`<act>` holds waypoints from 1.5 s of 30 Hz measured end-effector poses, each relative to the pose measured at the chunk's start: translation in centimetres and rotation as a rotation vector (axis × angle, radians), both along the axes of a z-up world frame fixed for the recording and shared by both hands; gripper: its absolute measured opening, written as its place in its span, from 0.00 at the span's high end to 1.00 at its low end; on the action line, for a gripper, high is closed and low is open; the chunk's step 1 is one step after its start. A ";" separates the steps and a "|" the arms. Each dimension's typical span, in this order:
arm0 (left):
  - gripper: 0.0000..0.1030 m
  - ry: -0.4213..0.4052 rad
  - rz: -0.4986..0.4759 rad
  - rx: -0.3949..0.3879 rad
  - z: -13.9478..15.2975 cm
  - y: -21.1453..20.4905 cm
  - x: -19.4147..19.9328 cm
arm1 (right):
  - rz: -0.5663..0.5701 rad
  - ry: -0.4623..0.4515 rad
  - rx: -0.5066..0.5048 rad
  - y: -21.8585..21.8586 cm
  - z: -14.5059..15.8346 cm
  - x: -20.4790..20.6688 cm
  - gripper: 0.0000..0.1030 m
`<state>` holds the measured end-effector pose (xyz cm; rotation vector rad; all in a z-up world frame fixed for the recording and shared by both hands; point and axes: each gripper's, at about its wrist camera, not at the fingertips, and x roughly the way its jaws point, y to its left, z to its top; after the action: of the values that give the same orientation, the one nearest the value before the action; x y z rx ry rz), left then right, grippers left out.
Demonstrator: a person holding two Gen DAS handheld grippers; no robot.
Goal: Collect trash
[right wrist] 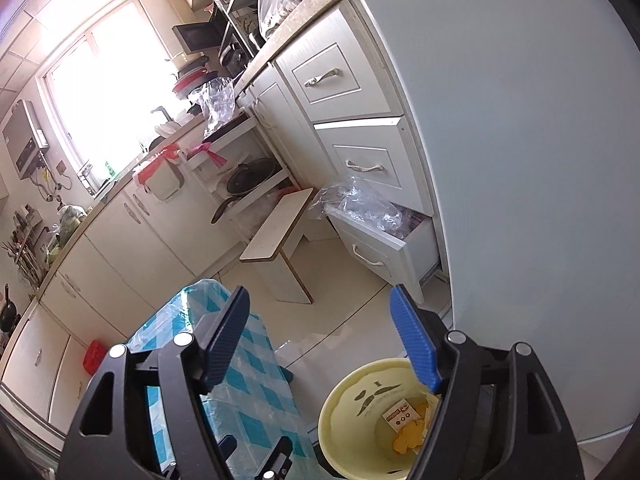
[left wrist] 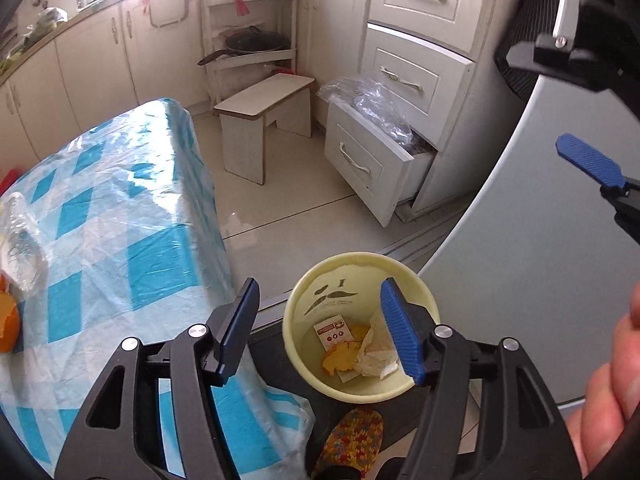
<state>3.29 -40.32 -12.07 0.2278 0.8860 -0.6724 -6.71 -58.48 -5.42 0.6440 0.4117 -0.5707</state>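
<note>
A pale yellow bin [left wrist: 304, 292] stands on the floor beside the table. Inside it lie an orange peel [left wrist: 340, 360], a crumpled tissue [left wrist: 376, 354] and a small printed card [left wrist: 332, 332]. My left gripper [left wrist: 320, 330] hangs open above the bin, its right finger over the bin's mouth, nothing between the fingers. My right gripper [right wrist: 320, 336] is open and empty too, higher up, with the bin [right wrist: 352, 412] low at its right. In the left wrist view, one blue pad [left wrist: 588, 164] of the right gripper shows at the right edge. A clear plastic bottle [left wrist: 20, 248] and an orange object [left wrist: 8, 320] lie on the table.
The table [left wrist: 120, 220] has a blue checked cloth under clear plastic. A low white stool [left wrist: 264, 120] and an open bottom drawer [left wrist: 372, 160] stuffed with plastic bags stand beyond. A grey fridge [left wrist: 520, 260] is close on the right. A knitted slipper [left wrist: 352, 440] sits below the bin.
</note>
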 end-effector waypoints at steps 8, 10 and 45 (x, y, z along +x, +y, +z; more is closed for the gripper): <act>0.24 -0.057 0.100 -0.011 2.8 5.5 -0.3 | 0.033 0.012 -0.032 1.1 0.2 1.3 0.29; 0.23 -0.066 0.124 -0.012 3.5 7.0 -0.3 | 0.039 0.017 -0.054 1.6 0.4 1.6 0.26; 0.14 -0.089 0.269 -0.024 5.1 15.3 1.5 | 0.162 0.132 -0.285 8.6 0.7 6.3 0.14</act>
<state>4.76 -25.04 -6.93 0.1132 0.8053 -0.4187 -0.42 -49.84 -4.69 0.2971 0.4907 -0.5067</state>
